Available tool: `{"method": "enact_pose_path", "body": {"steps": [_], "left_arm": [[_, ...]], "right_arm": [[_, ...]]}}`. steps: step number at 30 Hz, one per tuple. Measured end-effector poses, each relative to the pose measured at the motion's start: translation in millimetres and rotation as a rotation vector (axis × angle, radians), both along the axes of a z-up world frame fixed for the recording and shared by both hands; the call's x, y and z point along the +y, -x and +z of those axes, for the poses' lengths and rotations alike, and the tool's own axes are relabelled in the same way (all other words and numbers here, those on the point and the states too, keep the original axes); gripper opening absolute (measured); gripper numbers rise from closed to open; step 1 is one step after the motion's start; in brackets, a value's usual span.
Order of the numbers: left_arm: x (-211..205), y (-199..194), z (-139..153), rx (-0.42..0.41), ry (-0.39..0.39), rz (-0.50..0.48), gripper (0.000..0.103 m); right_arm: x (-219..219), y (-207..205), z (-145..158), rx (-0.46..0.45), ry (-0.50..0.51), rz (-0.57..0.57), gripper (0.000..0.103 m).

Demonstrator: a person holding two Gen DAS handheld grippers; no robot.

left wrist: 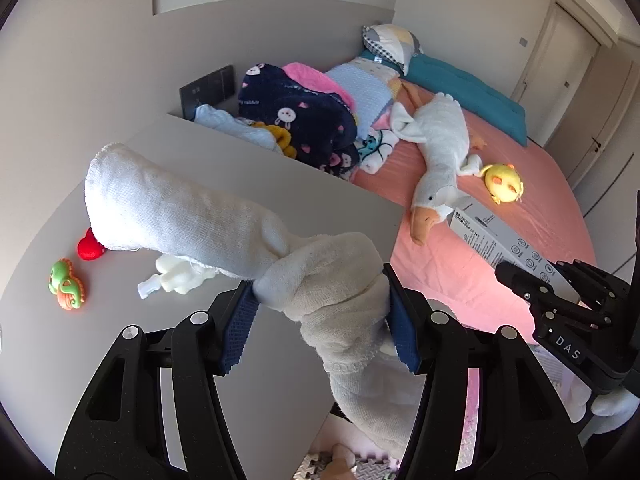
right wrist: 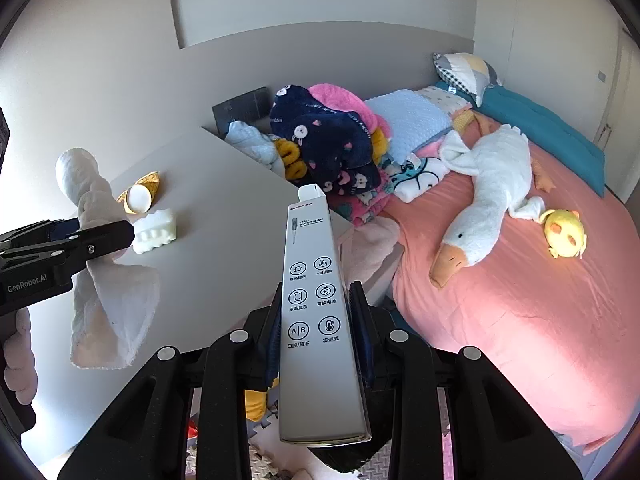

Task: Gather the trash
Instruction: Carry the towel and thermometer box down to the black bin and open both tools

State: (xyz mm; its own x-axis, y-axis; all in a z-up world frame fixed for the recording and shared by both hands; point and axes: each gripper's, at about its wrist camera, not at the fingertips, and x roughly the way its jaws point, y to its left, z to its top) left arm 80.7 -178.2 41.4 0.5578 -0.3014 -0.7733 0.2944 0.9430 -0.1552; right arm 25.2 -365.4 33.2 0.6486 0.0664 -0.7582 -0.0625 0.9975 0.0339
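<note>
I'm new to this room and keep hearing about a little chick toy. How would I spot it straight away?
Start at the big bed with the pink sheet. On it lies a long white plush goose with an orange beak. Just beyond the goose's feet, apart from it, sits the small round yellow plush chick, the only yellow ball-shaped toy on the sheet, with orange eye patches.

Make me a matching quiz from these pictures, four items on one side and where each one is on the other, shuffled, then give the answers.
Things:
1. white socks
2. thermometer box
3. goose plush
4. red toy

Places:
A. lying on the pink bed sheet
B. clamped in the right gripper
C. on the grey tabletop
D. clamped in the left gripper

Pairs: 1-D, 2-B, 3-A, 4-C
</note>
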Motion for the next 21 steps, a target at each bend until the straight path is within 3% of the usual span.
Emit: {"method": "enact_pose_path", "body": {"steps": [21], "left_arm": [[-111, 28, -15, 0.036, -0.041, -0.261, 0.058]], "right_arm": [[-95, 39, -6, 0.023, -0.022, -0.194, 0.032]]}}
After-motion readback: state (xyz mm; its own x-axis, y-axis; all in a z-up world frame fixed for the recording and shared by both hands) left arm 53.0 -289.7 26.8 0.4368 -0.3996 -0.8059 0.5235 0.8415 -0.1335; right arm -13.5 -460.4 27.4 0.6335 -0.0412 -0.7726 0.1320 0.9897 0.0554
